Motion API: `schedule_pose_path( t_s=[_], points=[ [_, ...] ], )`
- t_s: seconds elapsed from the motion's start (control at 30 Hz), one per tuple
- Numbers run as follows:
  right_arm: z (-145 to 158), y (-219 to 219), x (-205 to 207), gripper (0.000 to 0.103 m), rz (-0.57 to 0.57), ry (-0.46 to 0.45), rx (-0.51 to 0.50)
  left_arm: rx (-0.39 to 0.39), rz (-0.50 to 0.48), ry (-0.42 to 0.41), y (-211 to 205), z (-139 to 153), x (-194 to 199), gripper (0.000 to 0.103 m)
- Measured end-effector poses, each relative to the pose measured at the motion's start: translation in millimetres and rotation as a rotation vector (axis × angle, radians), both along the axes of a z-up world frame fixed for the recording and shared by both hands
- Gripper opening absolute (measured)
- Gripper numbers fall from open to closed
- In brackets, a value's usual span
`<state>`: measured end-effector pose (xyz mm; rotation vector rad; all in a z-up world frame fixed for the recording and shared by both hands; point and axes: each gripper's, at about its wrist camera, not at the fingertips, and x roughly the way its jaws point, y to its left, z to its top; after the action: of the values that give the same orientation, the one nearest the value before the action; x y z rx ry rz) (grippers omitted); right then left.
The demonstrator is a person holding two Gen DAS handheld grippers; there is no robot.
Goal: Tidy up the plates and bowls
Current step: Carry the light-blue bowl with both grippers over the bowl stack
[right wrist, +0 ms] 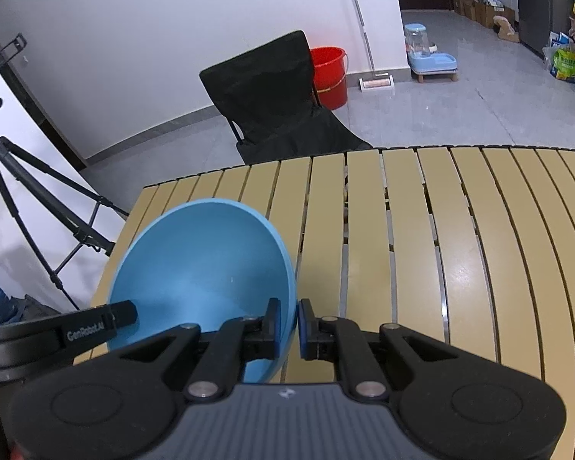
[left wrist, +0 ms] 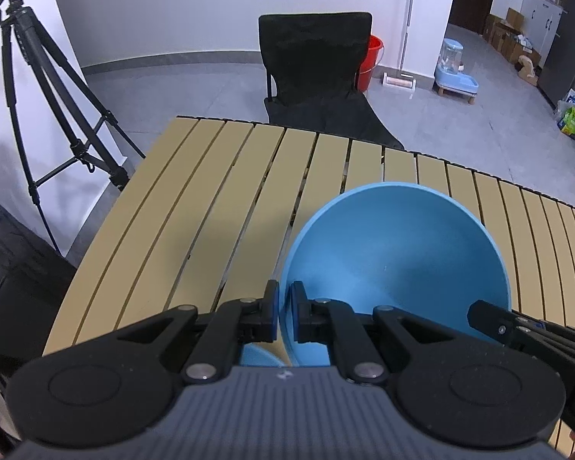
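A blue bowl (left wrist: 395,253) hangs above the slatted table (left wrist: 195,199), held from both sides. My left gripper (left wrist: 284,312) is shut on its left rim, one pad inside and one outside. My right gripper (right wrist: 287,326) is shut on the bowl's (right wrist: 203,264) right rim in the same way. In the left wrist view the right gripper's fingers (left wrist: 494,320) reach in at the bowl's right edge. The left gripper's fingers (right wrist: 107,322) enter from the left in the right wrist view. A second blue dish (left wrist: 258,356) peeks out under the left gripper, mostly hidden.
The tan slatted table (right wrist: 421,249) stretches ahead and to the right. A black folding chair (left wrist: 314,76) stands past its far edge, a red bucket (right wrist: 327,74) behind it. A black tripod (left wrist: 38,88) stands off the table's left side.
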<state>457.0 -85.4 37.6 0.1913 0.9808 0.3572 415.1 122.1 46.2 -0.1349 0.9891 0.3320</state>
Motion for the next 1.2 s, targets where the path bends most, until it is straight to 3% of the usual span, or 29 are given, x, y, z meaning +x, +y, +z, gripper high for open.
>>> schedule_pose_path(
  t_s=[0.6, 1.2],
  points=[
    [23, 26, -58, 0.009, 0.056, -0.044, -0.001, 0.007, 0.052, -0.047, 23, 25, -72, 0.007],
    [9, 76, -92, 0.009, 0.125, -0.009, -0.008, -0.004, 0.117, -0.021, 67, 11, -117, 0.007]
  ],
)
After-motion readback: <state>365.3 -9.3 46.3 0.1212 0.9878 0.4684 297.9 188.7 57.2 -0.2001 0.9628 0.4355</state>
